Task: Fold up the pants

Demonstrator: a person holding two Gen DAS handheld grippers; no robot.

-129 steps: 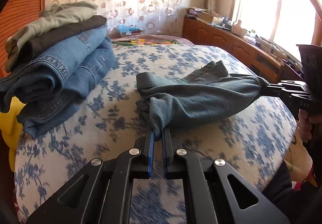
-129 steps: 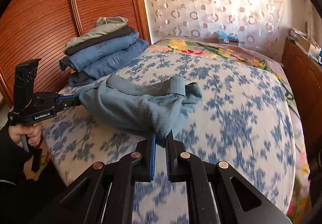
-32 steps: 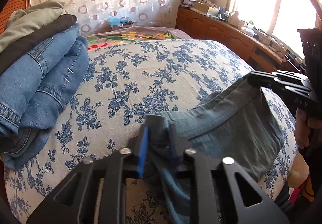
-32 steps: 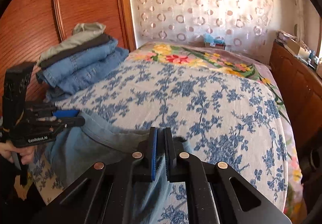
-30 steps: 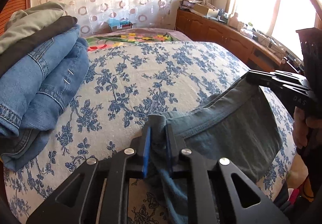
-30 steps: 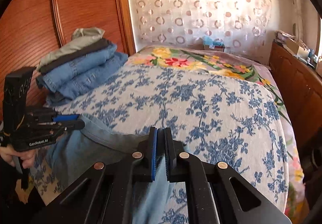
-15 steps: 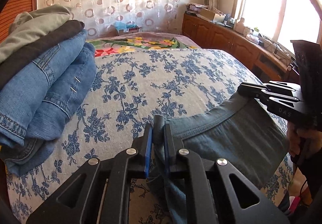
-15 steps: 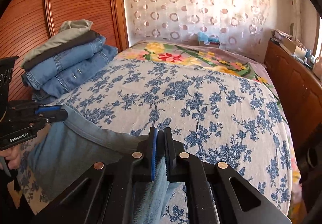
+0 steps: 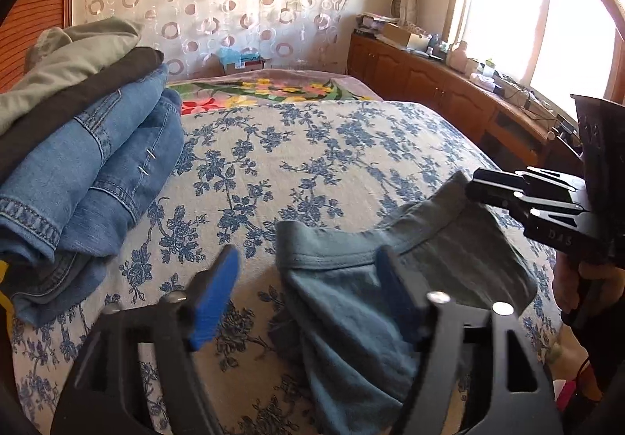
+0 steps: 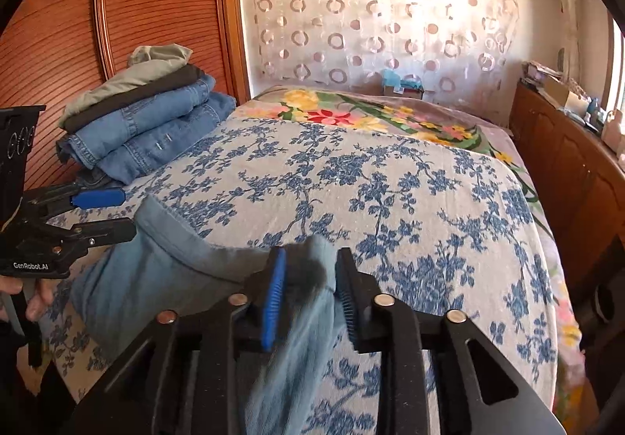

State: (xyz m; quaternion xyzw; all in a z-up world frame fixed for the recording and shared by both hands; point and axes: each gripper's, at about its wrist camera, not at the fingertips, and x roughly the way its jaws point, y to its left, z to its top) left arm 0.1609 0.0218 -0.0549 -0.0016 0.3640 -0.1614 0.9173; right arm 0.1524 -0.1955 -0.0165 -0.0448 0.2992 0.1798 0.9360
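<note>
I had the left gripper (image 9: 304, 278) spread wide, its jaws just opened and clear of the pants (image 9: 351, 302), whose waistband lay on the flowered bedspread (image 9: 273, 161) near its front edge. The right gripper (image 10: 308, 290) had also been opening; cloth sat loose between its pads.

Blue-grey pants (image 9: 343, 302) lie over the near bed edge, waistband flat on top, legs hanging down.
</note>
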